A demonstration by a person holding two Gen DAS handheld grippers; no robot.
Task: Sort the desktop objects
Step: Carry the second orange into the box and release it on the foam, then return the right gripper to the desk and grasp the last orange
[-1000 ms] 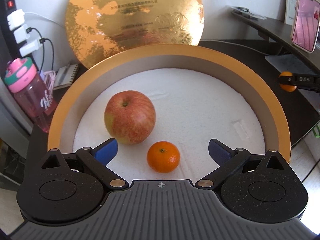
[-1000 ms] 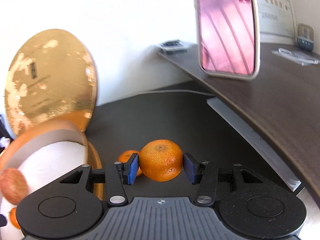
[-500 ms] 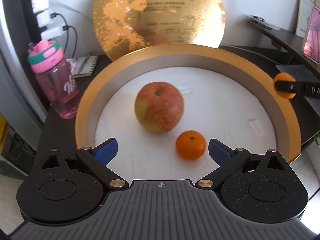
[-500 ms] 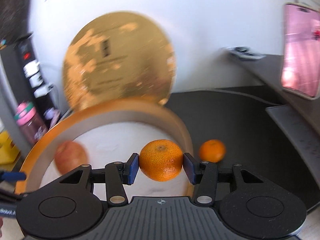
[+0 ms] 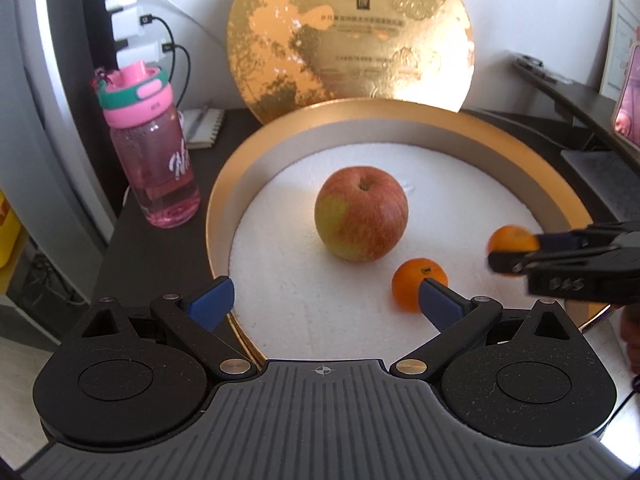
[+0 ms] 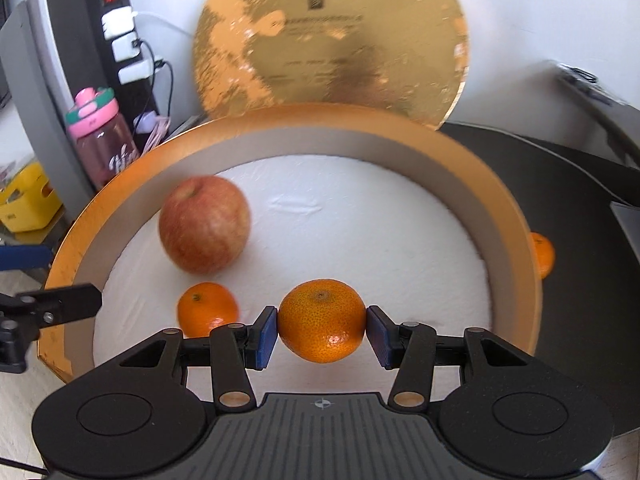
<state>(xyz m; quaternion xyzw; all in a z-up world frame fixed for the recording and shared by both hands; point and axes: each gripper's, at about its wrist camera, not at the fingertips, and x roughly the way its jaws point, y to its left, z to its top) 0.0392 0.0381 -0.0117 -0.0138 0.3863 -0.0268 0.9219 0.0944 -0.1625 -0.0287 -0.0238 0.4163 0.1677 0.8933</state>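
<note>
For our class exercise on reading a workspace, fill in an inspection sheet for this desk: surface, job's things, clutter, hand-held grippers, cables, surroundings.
Surface: dark desk, partly covered by a round gold-rimmed box with a white lining.
Job's things: apple and small tangerine lie in the box; a loose tangerine sits on the desk outside the rim; a held tangerine.
Clutter: pink water bottle, notepad, gold lid leaning on the wall.
Grippers: right hand-held gripper shut on the held tangerine above the box; left hand-held gripper open, empty.
Cables: chargers with black leads in a power strip.
Surroundings: white wall, side shelf, yellow bin.
</note>
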